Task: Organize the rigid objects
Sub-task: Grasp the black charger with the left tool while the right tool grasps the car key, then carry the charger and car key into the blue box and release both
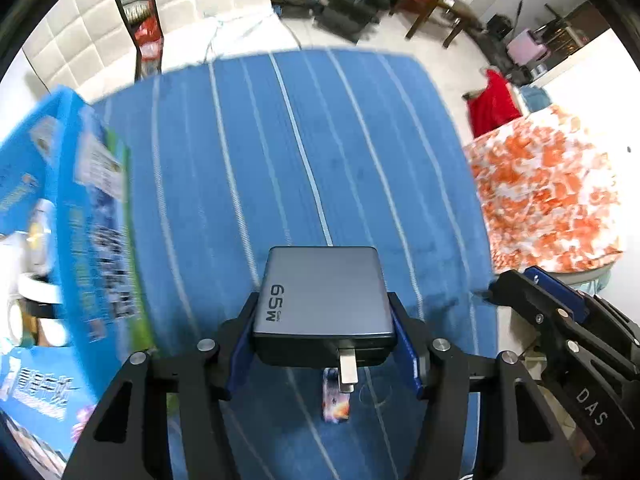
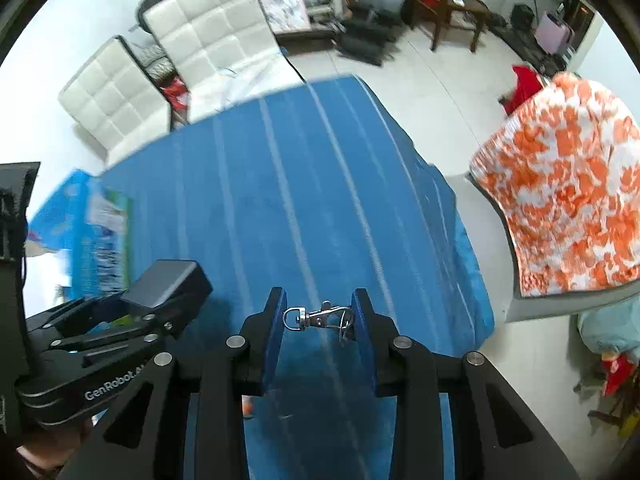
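Left tool (image 1: 324, 320) clamped on a grey charger block (image 1: 322, 296), lifted above the blue striped surface (image 1: 320, 140), blue pads pressed against both sides of the block. "65W" printed on the charger's left face, metal plug prong pointing back toward the camera. Directly under the prong, lying on the cloth, a small colourful printed item (image 1: 337, 400), too blurred to identify. At the left edge of the left wrist view, a blue printed box (image 1: 60, 184), open, with pale items inside, blurred. Right tool (image 2: 319, 316) closed on a silver swivel clasp (image 2: 316, 318), held crosswise between the 2 blue pads, ring end toward the left pad, small key ring dangling by the right pad, all raised off the surface. In the right wrist view, left tool visible at lower left with the dark charger at its tip, close to the blue box. A small orange object (image 2: 248, 404) on the cloth beneath the right tool, partly hidden. Beyond the surface, white quilted chairs (image 2: 208, 32) and an orange-and-white patterned cloth (image 2: 568, 184) to the right.
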The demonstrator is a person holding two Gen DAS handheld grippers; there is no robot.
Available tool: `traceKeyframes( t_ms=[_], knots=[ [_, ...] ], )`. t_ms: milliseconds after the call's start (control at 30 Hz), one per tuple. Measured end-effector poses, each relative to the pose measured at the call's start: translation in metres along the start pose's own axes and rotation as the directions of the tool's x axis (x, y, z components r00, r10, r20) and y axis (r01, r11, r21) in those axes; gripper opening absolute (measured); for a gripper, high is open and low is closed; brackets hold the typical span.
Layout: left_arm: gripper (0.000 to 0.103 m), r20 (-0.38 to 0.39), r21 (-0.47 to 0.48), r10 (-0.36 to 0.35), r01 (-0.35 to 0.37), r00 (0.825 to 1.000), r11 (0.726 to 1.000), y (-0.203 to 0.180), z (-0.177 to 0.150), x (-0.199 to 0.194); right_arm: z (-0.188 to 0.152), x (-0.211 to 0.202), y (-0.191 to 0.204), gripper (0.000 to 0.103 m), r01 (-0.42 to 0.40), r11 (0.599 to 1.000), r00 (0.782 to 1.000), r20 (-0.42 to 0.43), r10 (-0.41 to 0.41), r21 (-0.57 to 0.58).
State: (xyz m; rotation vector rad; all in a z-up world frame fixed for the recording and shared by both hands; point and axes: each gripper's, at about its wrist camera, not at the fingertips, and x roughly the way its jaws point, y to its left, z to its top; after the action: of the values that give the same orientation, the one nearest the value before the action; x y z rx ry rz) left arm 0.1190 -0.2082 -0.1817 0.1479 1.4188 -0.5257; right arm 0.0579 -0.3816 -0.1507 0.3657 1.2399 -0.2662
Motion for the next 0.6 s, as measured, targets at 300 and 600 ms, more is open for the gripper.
traceKeyframes(
  t_ms=[300,600],
  knots=[
    [0.056,0.161,-0.02,-0.06,0.064,0.985,0.998,0.035,-0.007,-0.087,-0.011,-0.09,0.085,0.036,-0.074,0.993,0.99,0.114,0.084,-0.093],
    [0.056,0.22,-0.094,-0.001,0.022,0.976,0.995,0.127,-0.045,-0.156,-0.034,-0.13,0.207,0.036,-0.186,0.964,0.969,0.129,0.213,-0.19]
  ],
)
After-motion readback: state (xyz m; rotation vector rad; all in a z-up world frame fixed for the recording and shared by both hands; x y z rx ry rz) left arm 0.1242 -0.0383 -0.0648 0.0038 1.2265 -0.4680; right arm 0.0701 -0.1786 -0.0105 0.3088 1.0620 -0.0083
